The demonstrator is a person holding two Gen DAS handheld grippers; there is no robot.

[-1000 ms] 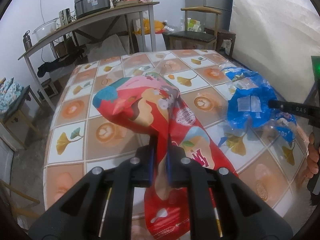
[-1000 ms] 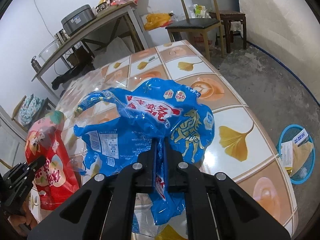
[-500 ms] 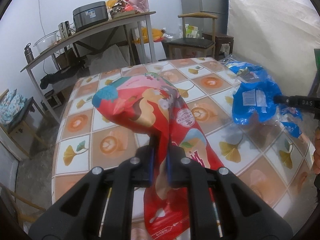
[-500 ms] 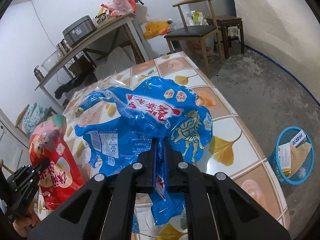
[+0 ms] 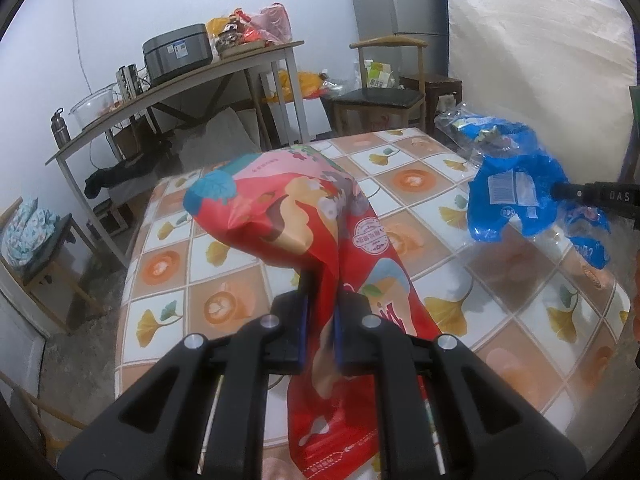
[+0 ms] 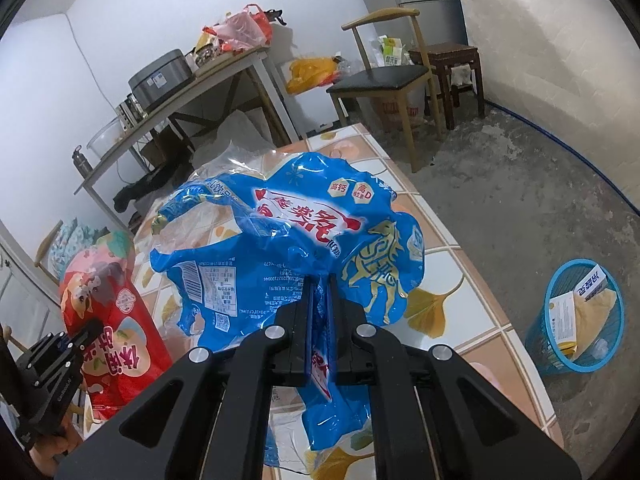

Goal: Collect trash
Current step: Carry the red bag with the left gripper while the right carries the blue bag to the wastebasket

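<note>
Now, left wrist view, scanning left to right. Upper left of frame: a side table (image 5: 208, 80) against the wall carries a grey cooker (image 5: 178, 52) and plastic bags. Centre: the left claw (image 5: 320, 312) is pressed together on a red bag (image 5: 304, 216), pinching it at a fold low in the frame; the bag bulges above the fingers and hangs below them, held over the tiled bench (image 5: 500, 340). Upper centre: a wooden chair (image 5: 384, 92). Right edge, mid-height: the right claw's tip enters, with a blue bag (image 5: 516, 192) bunched at it above the bench.

Right wrist view, left to right. Lower left: the red bag (image 6: 116, 312) again, with the left claw (image 6: 76, 340) at its lower side. Centre: the right claw (image 6: 320, 312) is closed on the blue bag (image 6: 304, 248), fingers nipping a crease of film; the bag fans out above the fingers, clear of the bench (image 6: 460, 312). Lower right: a blue bin (image 6: 580, 320) stands on the floor beside the bench, with cartons and wrappers inside.
</note>
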